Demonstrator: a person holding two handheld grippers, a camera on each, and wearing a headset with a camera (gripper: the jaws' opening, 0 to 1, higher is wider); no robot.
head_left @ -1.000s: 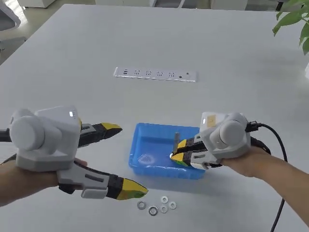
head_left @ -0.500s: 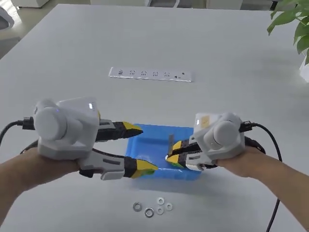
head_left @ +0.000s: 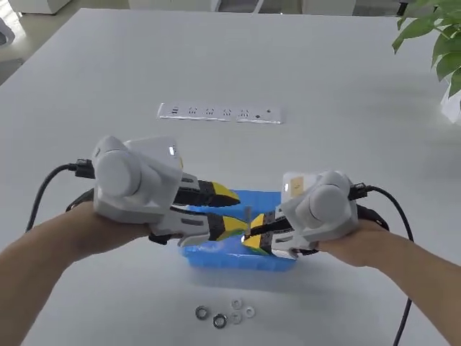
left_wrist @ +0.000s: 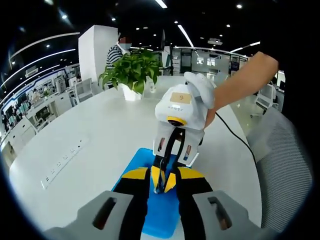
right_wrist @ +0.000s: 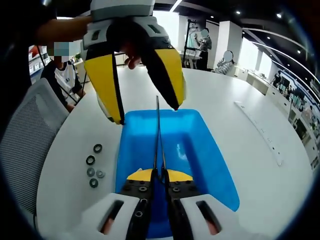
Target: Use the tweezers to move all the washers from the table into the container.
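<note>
Basically nothing moved yet. The right gripper point(head_left: 252, 241) is clamped on the tweezers point(right_wrist: 157, 135), and the left gripper point(head_left: 232, 213) is spread wide around their tip, both over the container point(head_left: 238, 261) (looks empty). The washers point(head_left: 223, 315) all sit on the table point(head_left: 324, 86), beside the container, off the right gripper's left.

1. Bright, even overhead light is washing the white table point(head_left: 324, 79) in the head view, casting only a soft shadow near the blue container point(head_left: 230, 261).
2. Ceiling lights point(left_wrist: 185, 36) are glaring as streaks in both gripper views.
3. Fisheye distortion is bending the table's edges; the tweezers point(right_wrist: 157, 130) are showing sharp, the far room dim and soft.
</note>
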